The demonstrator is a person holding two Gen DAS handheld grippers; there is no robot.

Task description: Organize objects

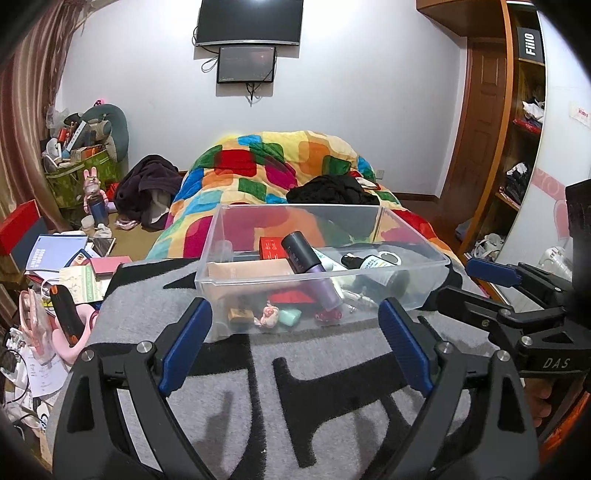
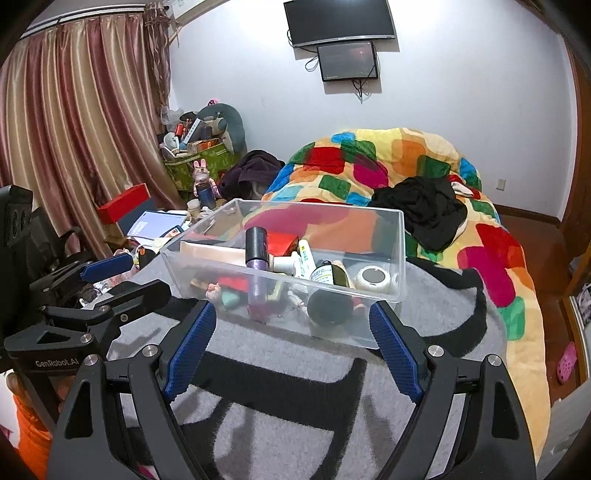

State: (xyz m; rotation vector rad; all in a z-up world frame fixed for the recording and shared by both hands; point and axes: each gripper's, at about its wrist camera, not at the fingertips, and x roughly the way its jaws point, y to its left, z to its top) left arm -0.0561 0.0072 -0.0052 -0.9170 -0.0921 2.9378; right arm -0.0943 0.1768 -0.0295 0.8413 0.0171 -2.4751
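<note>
Clear plastic bin (image 1: 321, 273) sitting on grey-and-black blanket (image 1: 258, 398), used as landmark below.

Inside bin: purple bottle w/ black cap (image 1: 308, 264) leaning upright near centre, red box (image 1: 271, 248) just behind it, beige flat box (image 1: 251, 268) along left side, white round jar w/ grey lid (image 2: 373, 277) at right end, dark green bottle w/ white label (image 2: 328, 274) beside jar. White tube (image 2: 305, 258) betw. purple bottle and green bottle. Small bits on bin floor, front side: mint-green piece (image 1: 289, 316), pink figurine (image 1: 269, 314), tan block (image 1: 241, 314) (too small to name better).

Left gripper (image 1: 295, 325) just in front of bin, blue pads (image 1: 186, 343) wide apart, holding nothing; tips close to bin's front wall, contact not clear. Right gripper (image 2: 291, 325) also in front of bin, slightly to its right, blue pads (image 2: 393, 350) spread wide, empty. Each gripper visible at edge of other's view.

Behind bin: multicolour quilt (image 1: 280, 166) heaped on bed, black garment (image 1: 332, 192) lying on it. Left of bin: books and papers (image 1: 59, 258) piled on floor, pink rabbit toy (image 1: 92, 184) further back. Wall TV (image 1: 251, 22) high behind bin, smaller screen (image 1: 246, 64) under it. Striped curtain (image 2: 74, 118) far left.
</note>
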